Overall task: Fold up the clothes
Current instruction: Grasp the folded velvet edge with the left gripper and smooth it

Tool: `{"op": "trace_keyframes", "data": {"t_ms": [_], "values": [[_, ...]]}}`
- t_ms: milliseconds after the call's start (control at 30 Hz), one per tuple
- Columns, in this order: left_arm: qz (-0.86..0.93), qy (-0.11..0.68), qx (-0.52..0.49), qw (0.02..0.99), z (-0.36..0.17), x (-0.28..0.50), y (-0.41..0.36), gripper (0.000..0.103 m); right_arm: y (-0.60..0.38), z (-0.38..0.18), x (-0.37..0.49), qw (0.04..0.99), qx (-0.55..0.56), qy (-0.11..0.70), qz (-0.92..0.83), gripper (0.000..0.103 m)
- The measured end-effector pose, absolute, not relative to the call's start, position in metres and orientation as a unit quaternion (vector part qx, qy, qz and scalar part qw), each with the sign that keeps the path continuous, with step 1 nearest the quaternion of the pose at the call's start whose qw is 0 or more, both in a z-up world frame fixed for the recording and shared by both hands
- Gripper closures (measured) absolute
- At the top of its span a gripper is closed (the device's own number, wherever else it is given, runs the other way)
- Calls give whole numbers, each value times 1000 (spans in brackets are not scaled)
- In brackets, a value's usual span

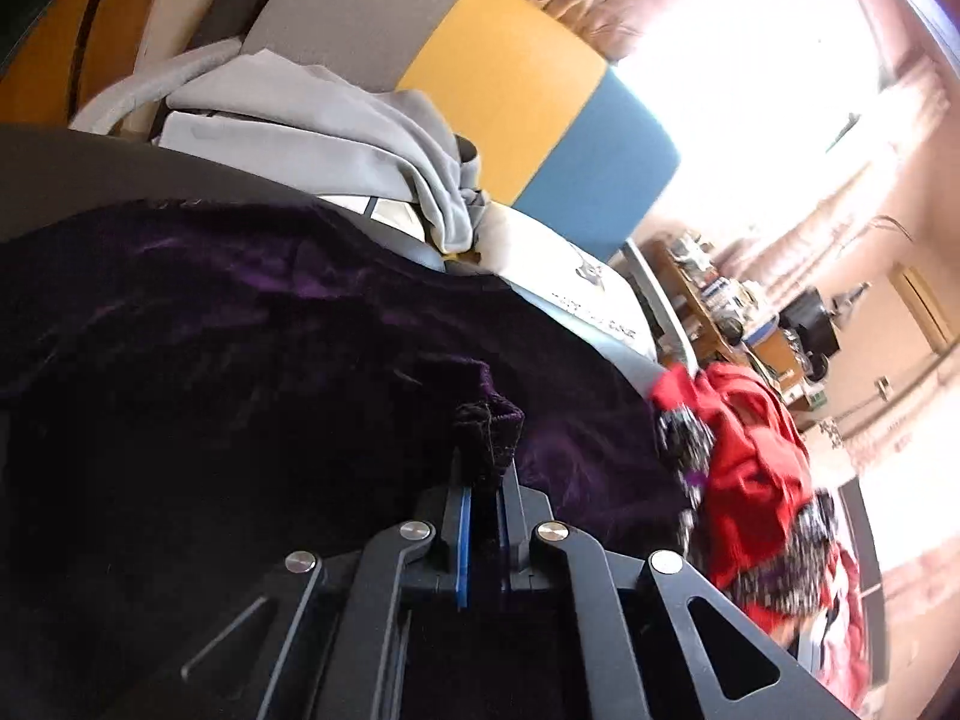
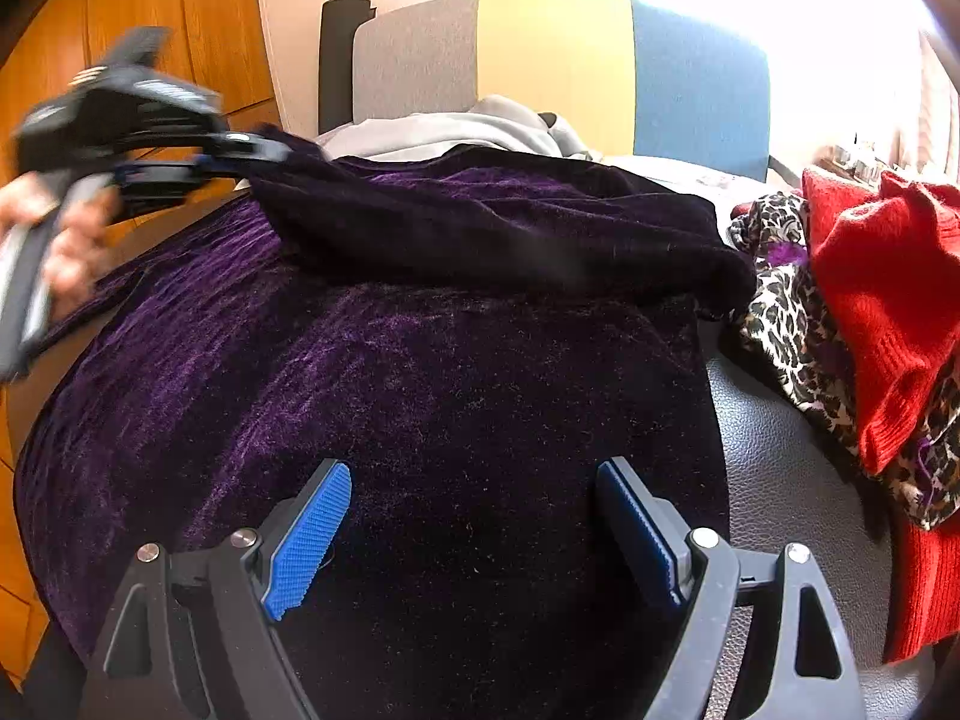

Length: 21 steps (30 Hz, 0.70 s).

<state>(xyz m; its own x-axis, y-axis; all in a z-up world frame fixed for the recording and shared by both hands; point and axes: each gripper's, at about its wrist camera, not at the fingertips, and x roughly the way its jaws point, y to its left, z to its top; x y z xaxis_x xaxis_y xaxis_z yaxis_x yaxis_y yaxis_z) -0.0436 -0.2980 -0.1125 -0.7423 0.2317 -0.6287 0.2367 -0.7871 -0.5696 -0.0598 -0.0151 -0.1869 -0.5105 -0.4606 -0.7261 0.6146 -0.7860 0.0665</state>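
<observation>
Purple velvet garment (image 2: 456, 372) fills the near view, spread over the dark desk (image 2: 780, 456), with 1 flap already drawn across its far part, so I judge the first fold is underway and the rest is not yet done. My left gripper (image 1: 483, 480) is clenched on a bunched edge of that velvet, seen at the far left corner in the right wrist view. My right gripper (image 2: 474, 510) hangs just above the near part, its fingers (image 2: 312, 528) spread wide and holding nothing. To the right lie a red sweater (image 2: 888, 300) and a leopard-print piece (image 2: 780, 300), unfolded. At the far side, a grey garment (image 1: 336, 126) rests before a grey, yellow and blue chair back (image 2: 552, 66).
</observation>
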Motion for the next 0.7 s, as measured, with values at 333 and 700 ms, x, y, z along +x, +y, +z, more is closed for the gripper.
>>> {"op": "trace_keyframes", "data": {"t_ms": [333,700], "values": [[-833,387,395,21,-162,53,-315,46,-16,-187,-61,311,384,102,-863,16],[-879,243,409,30,-124,-22,-338,42,-16,-188,-60,311,384,102,-863,16]]}}
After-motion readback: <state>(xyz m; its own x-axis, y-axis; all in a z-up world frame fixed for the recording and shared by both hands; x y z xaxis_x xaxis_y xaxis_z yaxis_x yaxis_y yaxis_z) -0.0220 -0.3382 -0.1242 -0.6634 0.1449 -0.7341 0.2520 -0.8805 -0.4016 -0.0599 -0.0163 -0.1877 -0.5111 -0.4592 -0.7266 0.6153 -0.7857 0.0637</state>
